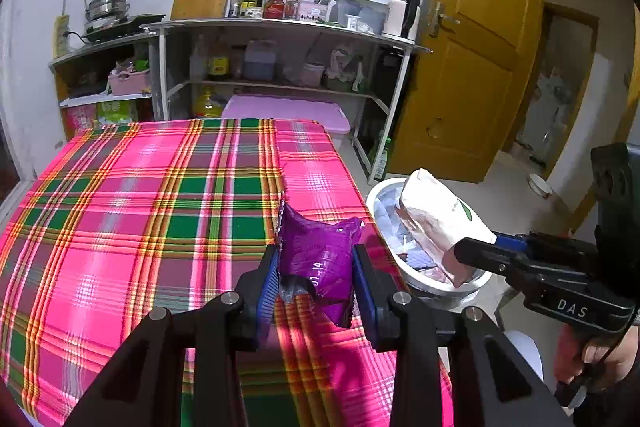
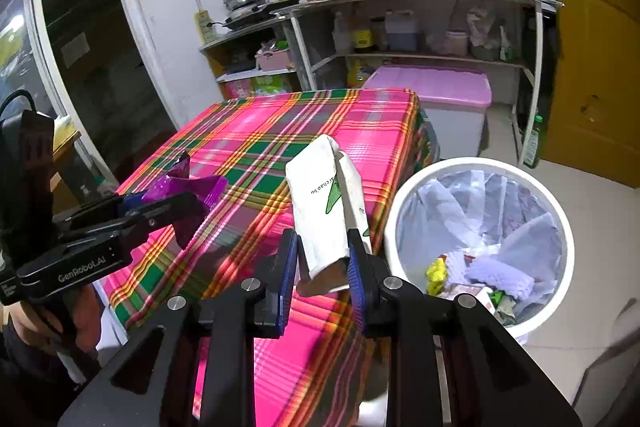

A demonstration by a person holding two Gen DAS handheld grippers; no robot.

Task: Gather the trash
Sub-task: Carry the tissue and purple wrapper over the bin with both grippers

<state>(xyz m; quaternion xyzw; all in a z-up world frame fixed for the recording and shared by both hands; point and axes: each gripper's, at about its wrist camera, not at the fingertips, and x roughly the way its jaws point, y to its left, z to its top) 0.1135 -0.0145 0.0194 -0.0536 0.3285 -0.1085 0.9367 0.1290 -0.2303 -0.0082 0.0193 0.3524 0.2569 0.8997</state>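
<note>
Left tongs (image 1: 314, 279) grip a purple wrapper (image 1: 320, 259) above the desk (image 1: 140, 207), right tongs (image 2: 323, 263) grip a white bag (image 2: 326, 211); carrying step, next swing both toward the bin (image 2: 400, 211) at 3 o'clock and release.
</note>
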